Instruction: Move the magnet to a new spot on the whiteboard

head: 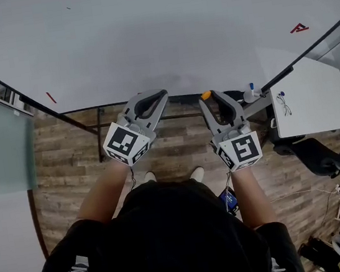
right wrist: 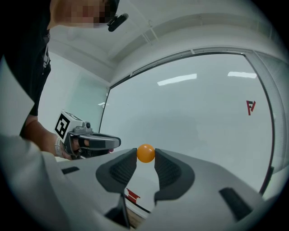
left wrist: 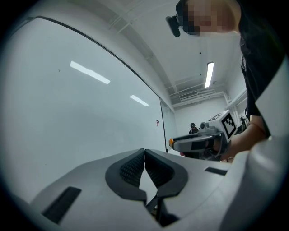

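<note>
A small round orange magnet (right wrist: 145, 153) sits pinched between the tips of my right gripper (right wrist: 145, 154), which is shut on it just off the whiteboard (right wrist: 194, 113). In the head view the magnet (head: 206, 95) shows as an orange spot at the tip of the right gripper (head: 207, 97), below the whiteboard's (head: 155, 33) lower edge. My left gripper (head: 159, 94) is held level beside it, to the left. Its jaws are shut with nothing between them (left wrist: 144, 151).
Red marks are on the whiteboard: one at the right (head: 298, 28) and a short stroke at the lower left (head: 50, 97). A white table (head: 311, 98) stands to the right, with a dark chair (head: 310, 150) by it. Wooden floor (head: 66, 159) lies below.
</note>
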Available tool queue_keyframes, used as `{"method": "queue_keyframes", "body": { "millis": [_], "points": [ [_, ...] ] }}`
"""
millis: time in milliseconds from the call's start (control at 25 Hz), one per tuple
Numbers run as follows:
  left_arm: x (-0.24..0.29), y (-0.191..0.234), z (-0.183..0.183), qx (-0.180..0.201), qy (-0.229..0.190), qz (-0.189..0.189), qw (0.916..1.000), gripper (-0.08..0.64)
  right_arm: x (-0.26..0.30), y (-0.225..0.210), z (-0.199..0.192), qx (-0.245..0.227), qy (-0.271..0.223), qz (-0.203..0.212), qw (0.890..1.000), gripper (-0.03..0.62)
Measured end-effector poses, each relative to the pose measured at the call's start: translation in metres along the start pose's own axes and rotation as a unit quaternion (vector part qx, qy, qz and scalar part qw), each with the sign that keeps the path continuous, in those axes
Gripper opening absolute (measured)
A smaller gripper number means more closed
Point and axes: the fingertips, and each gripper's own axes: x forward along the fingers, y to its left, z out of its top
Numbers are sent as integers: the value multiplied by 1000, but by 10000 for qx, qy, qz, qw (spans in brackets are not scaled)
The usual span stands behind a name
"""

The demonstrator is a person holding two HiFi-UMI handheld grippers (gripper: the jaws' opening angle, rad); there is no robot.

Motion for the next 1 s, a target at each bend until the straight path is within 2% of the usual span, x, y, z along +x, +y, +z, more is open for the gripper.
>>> {"method": "queue_keyframes", "body": {
  "millis": [400,1000],
  "points": [
    [67,-36,1,1,-12,-540,9985,5,-32,-78,-13,-4,93,-758,9971,121],
    [241,-131,20,131,-220,-796,9965,5,-93,-263,-24,-192,174,-1374,9902,121]
  ]
}}
